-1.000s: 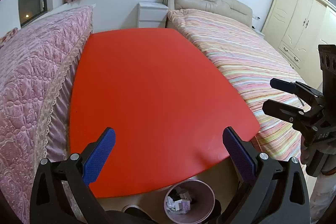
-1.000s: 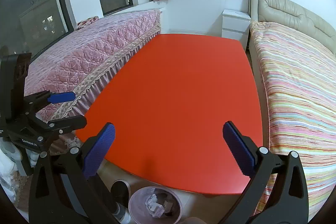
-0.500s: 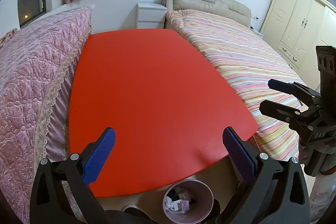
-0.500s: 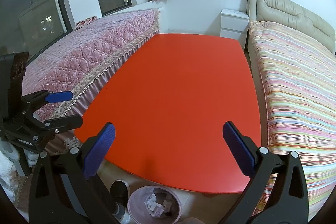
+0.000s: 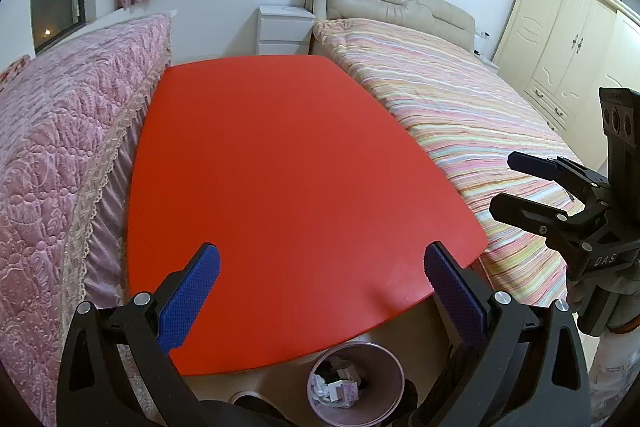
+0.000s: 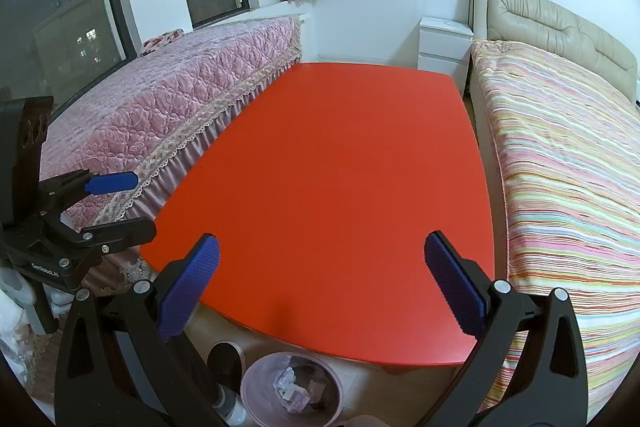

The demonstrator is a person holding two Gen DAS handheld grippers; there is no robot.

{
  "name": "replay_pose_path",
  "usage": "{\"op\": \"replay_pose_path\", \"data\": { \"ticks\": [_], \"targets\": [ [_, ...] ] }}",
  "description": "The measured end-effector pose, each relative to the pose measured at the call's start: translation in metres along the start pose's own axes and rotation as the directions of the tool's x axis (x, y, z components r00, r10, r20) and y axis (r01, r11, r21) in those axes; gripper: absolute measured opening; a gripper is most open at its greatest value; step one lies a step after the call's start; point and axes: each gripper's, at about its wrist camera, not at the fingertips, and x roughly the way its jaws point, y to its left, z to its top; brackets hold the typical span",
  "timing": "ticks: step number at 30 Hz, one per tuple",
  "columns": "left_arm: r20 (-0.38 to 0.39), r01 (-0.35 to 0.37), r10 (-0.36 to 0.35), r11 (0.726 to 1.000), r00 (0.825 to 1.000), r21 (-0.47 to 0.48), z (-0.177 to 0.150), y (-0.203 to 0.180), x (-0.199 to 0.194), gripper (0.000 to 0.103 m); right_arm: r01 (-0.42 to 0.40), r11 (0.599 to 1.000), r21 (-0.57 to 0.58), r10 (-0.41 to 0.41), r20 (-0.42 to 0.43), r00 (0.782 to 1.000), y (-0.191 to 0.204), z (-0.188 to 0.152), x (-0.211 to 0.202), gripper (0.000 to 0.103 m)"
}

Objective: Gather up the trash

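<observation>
A round pink trash bin (image 5: 356, 383) stands on the floor under the near edge of the red table (image 5: 288, 179), with crumpled white paper and small wrappers inside; the right wrist view shows the bin (image 6: 292, 389) too. My left gripper (image 5: 320, 283) hovers open above the table's near edge, nothing between its blue pads. My right gripper (image 6: 320, 283) is open as well and empty. Each gripper appears in the other's view: the right gripper (image 5: 516, 183) at the right edge, the left gripper (image 6: 128, 205) at the left edge. No trash lies on the red table top (image 6: 340, 187).
A pink quilted bed (image 5: 60, 155) flanks the table on the left, a striped bed (image 5: 460, 115) on the right. A white nightstand (image 5: 284, 29) stands at the far wall, a cream wardrobe (image 5: 568, 47) far right. A dark cylindrical object (image 6: 224, 359) stands by the bin.
Both grippers have drifted slightly back and up from the table, so the bin shows a little more. Both stay open and empty.
</observation>
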Motion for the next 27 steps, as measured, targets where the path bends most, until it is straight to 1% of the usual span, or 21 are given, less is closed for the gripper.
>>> {"op": "replay_pose_path", "data": {
  "ticks": [27],
  "targets": [
    [-0.002,0.017,-0.017,1.000,1.000,0.015,0.0007,-0.0053,-0.0013,0.097,0.002,1.000,-0.003,-0.002,-0.007,1.000,-0.0003,-0.0030,-0.0008,0.100]
  ]
}}
